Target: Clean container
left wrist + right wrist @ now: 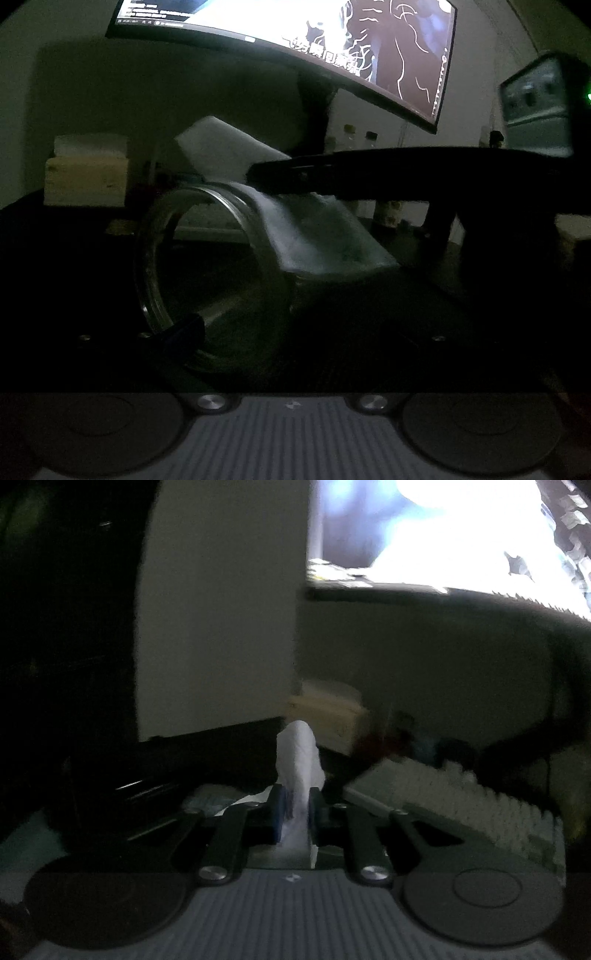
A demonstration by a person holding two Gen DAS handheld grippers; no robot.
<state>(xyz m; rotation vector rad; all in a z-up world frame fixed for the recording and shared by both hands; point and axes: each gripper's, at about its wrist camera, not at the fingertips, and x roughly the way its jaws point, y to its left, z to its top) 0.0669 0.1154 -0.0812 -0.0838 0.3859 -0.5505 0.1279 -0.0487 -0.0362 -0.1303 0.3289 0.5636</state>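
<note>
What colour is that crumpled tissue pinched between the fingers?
White. The tissue shows best in the right wrist view, sticking up between the dark fingers.

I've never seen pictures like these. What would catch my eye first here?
Probably the bright curved screen glowing over the dark desk. Below it, a clear glass jar lies on its side, mouth toward the camera, apparently held in the left gripper, with a white tissue draped over its rim. In the other view, the right gripper pinches that tissue.
</note>
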